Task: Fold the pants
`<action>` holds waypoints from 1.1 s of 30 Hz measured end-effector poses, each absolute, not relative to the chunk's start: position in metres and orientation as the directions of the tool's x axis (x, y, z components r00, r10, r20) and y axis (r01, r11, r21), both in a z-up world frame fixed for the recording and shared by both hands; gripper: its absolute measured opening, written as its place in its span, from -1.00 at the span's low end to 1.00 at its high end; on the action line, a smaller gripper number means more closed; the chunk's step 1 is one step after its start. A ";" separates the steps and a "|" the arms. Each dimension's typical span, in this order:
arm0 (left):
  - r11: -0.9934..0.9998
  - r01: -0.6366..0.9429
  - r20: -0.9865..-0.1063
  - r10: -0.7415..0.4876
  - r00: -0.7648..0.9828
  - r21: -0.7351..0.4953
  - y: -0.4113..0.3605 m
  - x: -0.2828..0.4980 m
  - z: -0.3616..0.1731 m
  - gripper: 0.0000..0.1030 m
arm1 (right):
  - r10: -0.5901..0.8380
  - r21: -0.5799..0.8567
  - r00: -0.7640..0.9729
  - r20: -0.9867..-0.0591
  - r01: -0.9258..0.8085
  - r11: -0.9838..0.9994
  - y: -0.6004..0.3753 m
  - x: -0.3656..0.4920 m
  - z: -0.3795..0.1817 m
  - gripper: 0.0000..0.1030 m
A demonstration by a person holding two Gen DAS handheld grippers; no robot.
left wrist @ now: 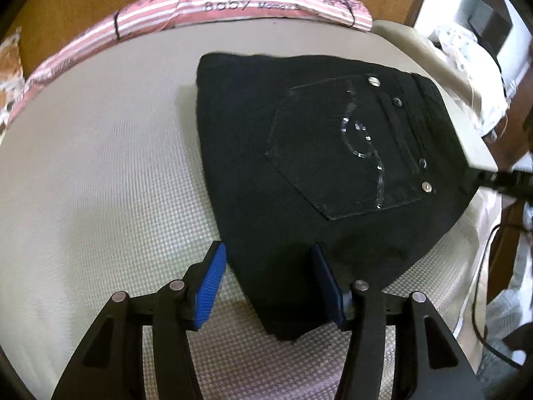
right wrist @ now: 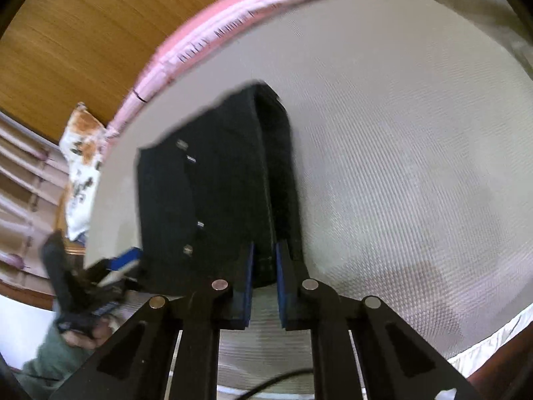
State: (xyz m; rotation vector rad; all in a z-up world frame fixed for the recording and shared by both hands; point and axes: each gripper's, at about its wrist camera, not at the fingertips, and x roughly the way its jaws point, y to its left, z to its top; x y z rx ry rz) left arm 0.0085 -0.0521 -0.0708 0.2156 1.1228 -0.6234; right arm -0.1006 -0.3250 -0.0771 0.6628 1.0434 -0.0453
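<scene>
The black pants (left wrist: 326, 166) lie folded into a compact stack on the beige textured bed cover (left wrist: 100, 173), back pocket up, with a sequin swirl (left wrist: 363, 146) stitched on the pocket and metal rivets (left wrist: 374, 81) along the waistband side. In the left wrist view the stack fills the area from centre out toward 3 o'clock, its narrow corner pointing down toward 6 o'clock.

The left gripper (left wrist: 269, 286) has its jaws spread wide, one blue pad (left wrist: 211, 286) over bare cover just beside the pants' edge, the other over the black fabric (whether that pad touches the cloth I cannot tell). Nothing is held between them.

The right gripper (right wrist: 265, 283) has its jaws drawn narrow, close on the near edge of the stacked layers (right wrist: 263, 263), which sits between the pads; the fabric seems pinched, though the contact is dark and slightly blurred. In this view the pants run from the fingertips up toward 12 o'clock, and the left gripper shows at about 8 o'clock.

A pink striped cloth (left wrist: 213, 6) lies along the far edge of the bed at 12 o'clock, against a wooden headboard (right wrist: 83, 33)
</scene>
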 end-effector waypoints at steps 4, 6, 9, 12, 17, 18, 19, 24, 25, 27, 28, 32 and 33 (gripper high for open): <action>0.820 0.553 -0.892 -0.352 0.283 -0.148 -0.050 0.011 -0.074 0.19 | 0.277 0.482 0.508 -0.816 0.334 0.810 -0.325 -0.097 -0.076 -0.79; 0.823 0.550 -0.892 -0.348 0.289 -0.143 -0.051 0.011 -0.073 0.20 | 0.270 0.478 0.508 -0.818 0.338 0.811 -0.325 -0.097 -0.074 -0.67; 0.823 0.550 -0.885 -0.355 0.300 -0.143 -0.050 0.010 -0.065 0.20 | 0.237 0.451 0.501 -0.832 0.362 0.816 -0.327 -0.095 -0.065 -0.39; 0.815 0.556 -0.855 -0.398 0.332 -0.164 -0.046 0.011 -0.047 0.20 | 0.212 0.439 0.542 -0.813 0.334 0.834 -0.329 -0.093 -0.047 -0.39; 0.823 0.547 -0.797 -0.431 0.424 -0.154 -0.049 0.029 -0.022 0.20 | 0.161 0.389 0.607 -0.778 0.265 0.882 -0.324 -0.063 -0.016 -0.40; 0.827 0.543 -0.794 -0.425 0.435 -0.146 -0.053 0.034 -0.021 0.20 | 0.154 0.376 0.617 -0.772 0.247 0.893 -0.321 -0.052 -0.013 -0.41; 0.833 0.536 -0.790 -0.418 0.448 -0.137 -0.057 0.040 -0.020 0.20 | 0.142 0.356 0.624 -0.768 0.232 0.905 -0.318 -0.040 -0.012 -0.43; 0.848 0.520 -0.786 -0.389 0.481 -0.102 -0.073 0.059 -0.026 0.20 | 0.128 0.325 0.619 -0.775 0.215 0.921 -0.312 0.000 -0.018 -0.55; 0.847 0.521 -0.787 -0.390 0.478 -0.103 -0.075 0.063 -0.029 0.20 | 0.118 0.309 0.613 -0.781 0.214 0.927 -0.311 0.006 -0.020 -0.55; 0.853 0.513 -0.796 -0.373 0.476 -0.093 -0.079 0.069 -0.035 0.20 | 0.067 0.255 0.601 -0.796 0.234 0.938 -0.311 0.016 -0.029 -0.56; 0.857 0.508 -0.812 -0.354 0.464 -0.083 -0.080 0.074 -0.043 0.20 | 0.057 0.246 0.595 -0.802 0.241 0.939 -0.312 0.018 -0.033 -0.58; 0.867 0.495 -0.853 -0.296 0.430 -0.051 -0.083 0.082 -0.071 0.20 | 0.067 0.267 0.583 -0.810 0.264 0.927 -0.322 0.020 -0.047 -0.67; 0.868 0.494 -0.848 -0.301 0.437 -0.053 -0.082 0.081 -0.072 0.20 | 0.067 0.266 0.583 -0.810 0.262 0.928 -0.322 0.019 -0.047 -0.67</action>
